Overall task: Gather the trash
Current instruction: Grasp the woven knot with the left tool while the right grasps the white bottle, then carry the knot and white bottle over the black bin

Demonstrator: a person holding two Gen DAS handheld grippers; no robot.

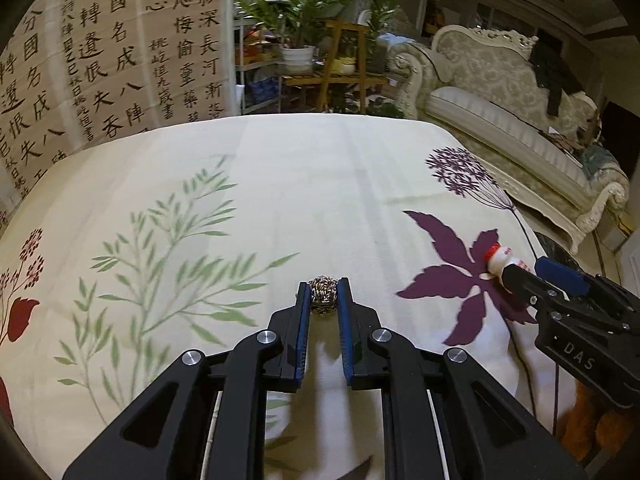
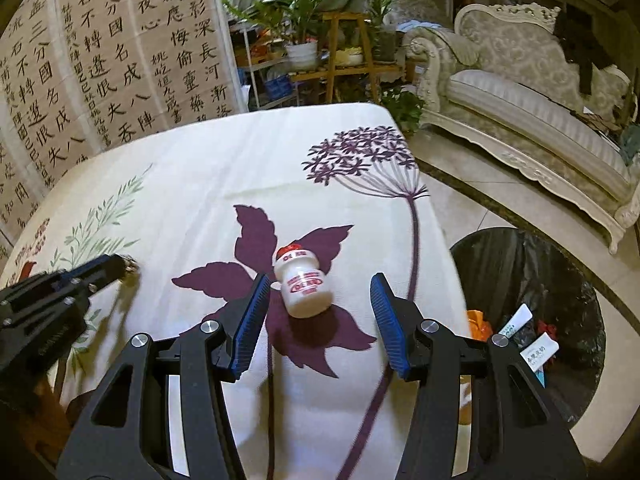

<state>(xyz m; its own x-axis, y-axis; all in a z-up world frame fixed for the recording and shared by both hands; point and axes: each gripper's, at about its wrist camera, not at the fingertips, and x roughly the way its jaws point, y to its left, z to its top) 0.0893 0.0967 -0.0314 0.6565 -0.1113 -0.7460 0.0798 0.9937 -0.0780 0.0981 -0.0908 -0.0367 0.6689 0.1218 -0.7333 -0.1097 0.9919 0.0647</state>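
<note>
A small metal scouring ball (image 1: 322, 294) sits between the fingertips of my left gripper (image 1: 323, 293), which is shut on it just above the flowered tablecloth (image 1: 280, 184). A small white drink bottle with a red cap (image 2: 302, 282) lies on its side on a purple flower print. My right gripper (image 2: 318, 300) is open, its blue pads on either side of the bottle, not touching it. In the left wrist view the bottle (image 1: 502, 262) and the right gripper (image 1: 532, 280) show at the right edge. The left gripper (image 2: 120, 268) shows at the left of the right wrist view.
A round bin lined with a black bag (image 2: 532, 292), holding several wrappers, stands on the floor right of the table. A cream sofa (image 2: 540, 120) is beyond it. A calligraphy screen (image 2: 112, 60) and plant shelves (image 2: 320, 52) stand behind the table.
</note>
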